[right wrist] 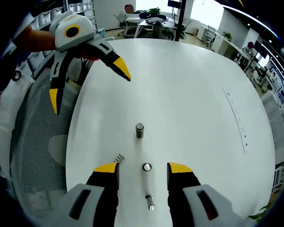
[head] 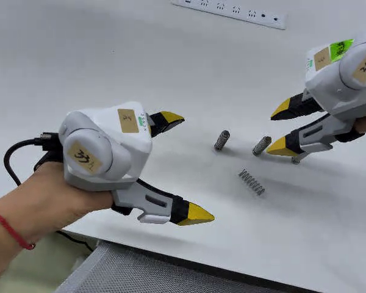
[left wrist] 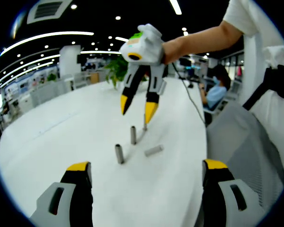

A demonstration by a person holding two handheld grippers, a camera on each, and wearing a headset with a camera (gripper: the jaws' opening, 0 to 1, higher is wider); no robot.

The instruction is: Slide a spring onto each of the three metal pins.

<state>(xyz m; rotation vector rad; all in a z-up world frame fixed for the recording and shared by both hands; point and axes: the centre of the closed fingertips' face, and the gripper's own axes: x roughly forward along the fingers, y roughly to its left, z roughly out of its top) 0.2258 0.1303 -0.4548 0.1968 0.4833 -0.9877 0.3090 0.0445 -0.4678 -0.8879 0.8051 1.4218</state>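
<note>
**Head view.**
- Worktop (head: 110,61): white.
- Loose spring (head: 251,182): lying flat on it; I use it as my landmark.
- Sprung pins (head: 222,140) (head: 261,145): upright, just beyond the loose spring.
- Bare pin (head: 296,160): right of the loose spring, partly under the right gripper (head: 277,128), whose jaws are parted and empty.
- Left gripper (head: 184,165): well left of the loose spring, jaws spread wide, holding nothing.

**Left gripper view.**
- Loose spring (left wrist: 153,151): ahead of my wide, empty jaws.
- Sprung pins (left wrist: 119,153) (left wrist: 133,135): just left of it.
- Bare pin (left wrist: 145,120): beyond it, beneath the right gripper (left wrist: 137,109).

**Right gripper view.**
- Loose spring (right wrist: 119,158): just beside my left jaw.
- Bare pin (right wrist: 150,202): right of it, between the parted jaws.
- Sprung pins (right wrist: 146,167) (right wrist: 139,130): in line past that.

**Step, as I judge it.** Two pins are done and the third is pending. Next I must pinch the loose spring, stand it up over the bare pin and line its bore up before sliding it down.
</note>
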